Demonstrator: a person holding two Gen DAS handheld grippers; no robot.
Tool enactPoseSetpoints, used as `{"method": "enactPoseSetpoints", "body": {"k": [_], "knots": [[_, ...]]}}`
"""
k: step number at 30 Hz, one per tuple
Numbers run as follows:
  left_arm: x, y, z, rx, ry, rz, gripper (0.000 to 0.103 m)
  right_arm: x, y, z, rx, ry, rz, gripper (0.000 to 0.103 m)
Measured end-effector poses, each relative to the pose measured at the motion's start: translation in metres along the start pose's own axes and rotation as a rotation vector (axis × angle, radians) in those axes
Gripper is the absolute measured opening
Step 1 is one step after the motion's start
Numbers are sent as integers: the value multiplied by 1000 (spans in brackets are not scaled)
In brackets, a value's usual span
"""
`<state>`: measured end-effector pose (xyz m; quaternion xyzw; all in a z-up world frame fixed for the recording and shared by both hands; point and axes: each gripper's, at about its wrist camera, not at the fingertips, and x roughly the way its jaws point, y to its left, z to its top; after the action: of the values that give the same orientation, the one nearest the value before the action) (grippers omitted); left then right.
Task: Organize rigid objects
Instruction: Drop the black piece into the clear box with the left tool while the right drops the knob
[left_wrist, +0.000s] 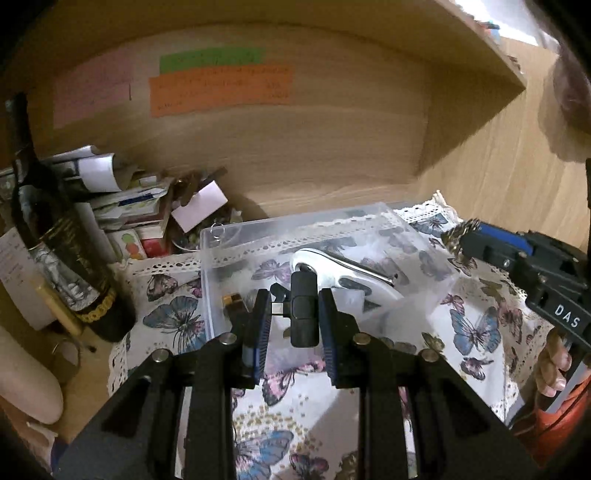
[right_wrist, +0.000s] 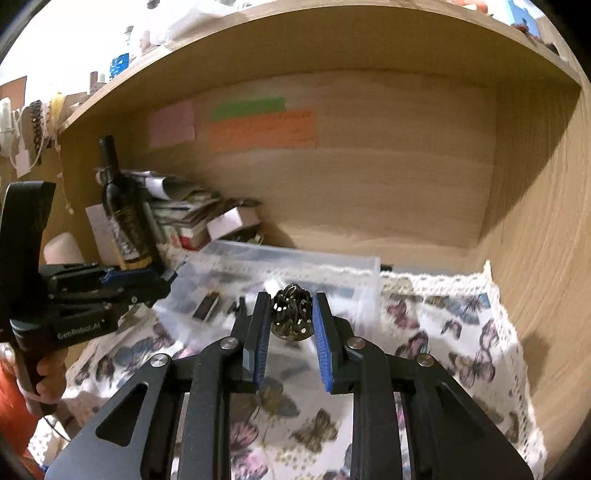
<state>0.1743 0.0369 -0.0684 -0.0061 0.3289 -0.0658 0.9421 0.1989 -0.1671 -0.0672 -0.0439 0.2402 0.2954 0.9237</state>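
My left gripper (left_wrist: 293, 308) is shut on a small black plug-in device (left_wrist: 303, 308) with a metal connector, held upright above the near edge of a clear plastic box (left_wrist: 258, 236). The box holds a silver ratchet wrench (left_wrist: 332, 267) and a small dark and gold item (left_wrist: 233, 301). My right gripper (right_wrist: 291, 314) is shut on a dark openwork metal ornament (right_wrist: 291, 312), held just in front of the same box (right_wrist: 295, 262). The right gripper also shows in the left wrist view (left_wrist: 461, 240), and the left gripper shows in the right wrist view (right_wrist: 162, 282).
A butterfly-print cloth (right_wrist: 461, 350) covers the wooden shelf floor. A dark wine bottle (left_wrist: 55, 229) stands at the left beside a pile of papers and small boxes (left_wrist: 140, 206). Coloured paper notes (left_wrist: 221, 88) stick on the back wall. The shelf's right wall (right_wrist: 546, 258) is close.
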Motion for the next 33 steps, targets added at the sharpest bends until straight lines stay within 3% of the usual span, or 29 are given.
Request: {"method": "enactPoseSetpoints", "body": {"k": [10, 17, 25, 33], "knots": [[58, 6, 1, -13, 121, -32, 25, 61, -16, -10, 53, 141, 21, 21], [71, 6, 0, -16, 139, -31, 25, 86, -14, -21, 44, 217, 21, 21], [51, 6, 3, -12, 93, -24, 30, 70, -12, -14, 39, 185, 11, 30], [-15, -5, 8, 3, -71, 2, 49, 0, 3, 6, 13, 5, -10, 53]]}}
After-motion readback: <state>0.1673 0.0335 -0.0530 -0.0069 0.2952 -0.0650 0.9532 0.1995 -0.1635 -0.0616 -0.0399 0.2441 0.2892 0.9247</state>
